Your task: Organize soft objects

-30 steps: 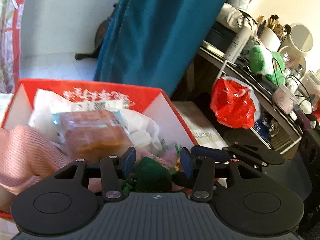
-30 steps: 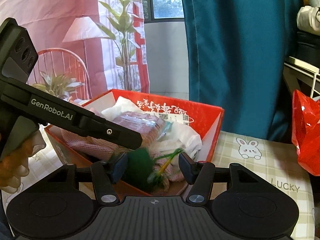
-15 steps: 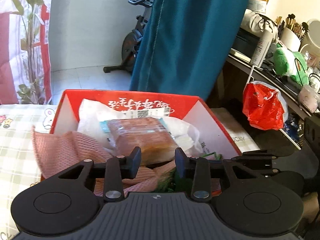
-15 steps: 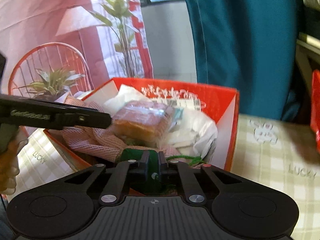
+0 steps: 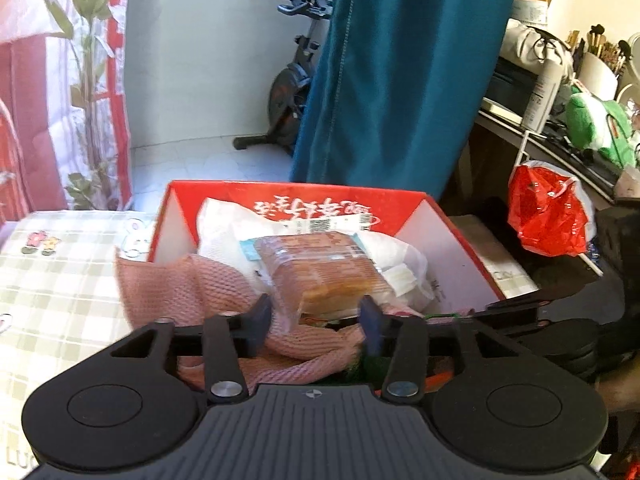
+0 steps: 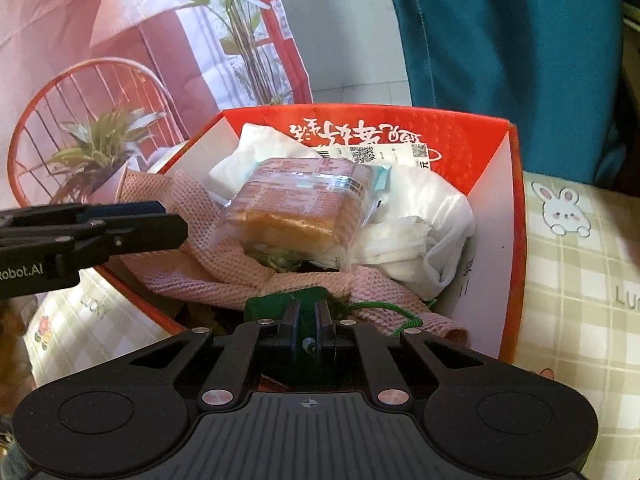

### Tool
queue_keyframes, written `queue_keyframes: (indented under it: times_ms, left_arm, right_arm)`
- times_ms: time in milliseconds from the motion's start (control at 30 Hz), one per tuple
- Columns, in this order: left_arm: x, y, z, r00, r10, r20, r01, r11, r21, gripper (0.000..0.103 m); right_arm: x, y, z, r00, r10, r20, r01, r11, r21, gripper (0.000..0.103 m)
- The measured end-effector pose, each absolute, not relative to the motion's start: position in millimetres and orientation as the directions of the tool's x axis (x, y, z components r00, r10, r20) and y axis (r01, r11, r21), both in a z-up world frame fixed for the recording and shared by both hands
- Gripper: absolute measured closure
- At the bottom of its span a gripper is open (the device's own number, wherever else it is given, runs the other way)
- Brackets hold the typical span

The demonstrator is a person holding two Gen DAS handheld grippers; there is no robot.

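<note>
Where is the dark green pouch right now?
In the right wrist view the green pouch sits low and centre, pinched in the shut right gripper at the near edge of the red box, just in front of the pink knitted cloth.

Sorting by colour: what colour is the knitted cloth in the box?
Pink knitted cloth, clearest in the right wrist view.

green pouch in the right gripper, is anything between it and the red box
Nothing visible blocks it. The right gripper is shut on the green pouch right at the red box near edge, against the pink knit cloth already inside.
</note>
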State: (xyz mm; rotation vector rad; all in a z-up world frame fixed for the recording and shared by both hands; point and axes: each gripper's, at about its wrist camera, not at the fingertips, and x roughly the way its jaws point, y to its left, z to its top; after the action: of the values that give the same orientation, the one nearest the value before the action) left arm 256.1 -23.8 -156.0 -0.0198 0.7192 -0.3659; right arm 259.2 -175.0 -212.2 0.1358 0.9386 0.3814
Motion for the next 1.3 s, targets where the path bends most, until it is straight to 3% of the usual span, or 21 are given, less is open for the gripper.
queue_keyframes:
  times_ms: [33, 100, 233, 433, 500, 600, 700, 800, 1000, 1200, 1300]
  left_arm:
    - [254.4, -22.3, -154.5, 0.698, -0.325, -0.638, 0.316, 0.939, -0.134, 0.031]
    - [251.1, -19.6, -150.5, 0.715, -0.308, -0.628, 0.306, 0.945, -0.116, 0.023]
    - [243.8, -14.0, -140.9, 0.748, -0.267, -0.608, 0.271, 0.959, -0.086, 0.006]
    - [231.0, -5.3, -127.3, 0.778, -0.225, -0.587, 0.229, 0.971, -0.069, 0.000]
    - [226.8, -1.9, -123.5, 0.784, -0.220, -0.581, 0.217, 0.973, -0.075, 0.000]
    - [220.7, 2.4, -119.2, 0.795, -0.187, -0.577, 0.185, 0.981, -0.064, 0.000]
    - [214.2, 1.6, -114.6, 0.823, -0.095, -0.560, 0.125, 0.992, 0.015, 0.000]
    - [207.9, 1.2, -110.5, 0.837, -0.026, -0.546, 0.075, 0.995, 0.067, 0.000]
    - [190.0, 6.6, -96.1, 0.846, -0.064, -0.529, 0.098, 0.995, 0.036, 0.000]
    - [160.1, -4.4, -77.9, 0.883, -0.051, -0.467, 0.126, 0.983, 0.131, 0.000]
    - [144.8, -5.1, -68.1, 0.894, -0.054, -0.445, 0.116, 0.987, 0.113, 0.000]
  right_arm:
    - [257.6, -173.5, -210.3, 0.536, 0.363, -0.762, -0.254, 0.930, 0.264, 0.093]
    - [253.5, -173.5, -205.1, 0.560, 0.337, -0.757, -0.228, 0.941, 0.250, 0.091]
    - [241.5, -179.2, -193.6, 0.624, 0.290, -0.726, -0.184, 0.957, 0.224, 0.065]
    - [226.9, -189.1, -175.9, 0.691, 0.227, -0.686, -0.137, 0.973, 0.184, 0.032]
    - [222.6, -191.6, -170.1, 0.705, 0.215, -0.676, -0.128, 0.976, 0.178, 0.027]
    - [215.8, -192.3, -163.3, 0.713, 0.196, -0.673, -0.121, 0.980, 0.157, 0.012]
    - [206.7, -190.4, -156.2, 0.729, 0.176, -0.661, -0.110, 0.984, 0.141, 0.001]
    - [199.9, -190.8, -149.3, 0.738, 0.169, -0.653, -0.103, 0.985, 0.139, 0.001]
    - [182.8, -189.9, -138.3, 0.761, 0.157, -0.630, -0.097, 0.987, 0.128, 0.001]
    - [161.4, -184.0, -122.5, 0.788, 0.118, -0.604, -0.067, 0.992, 0.106, 0.000]
    - [146.6, -181.0, -109.8, 0.813, 0.115, -0.571, -0.062, 0.992, 0.110, 0.000]
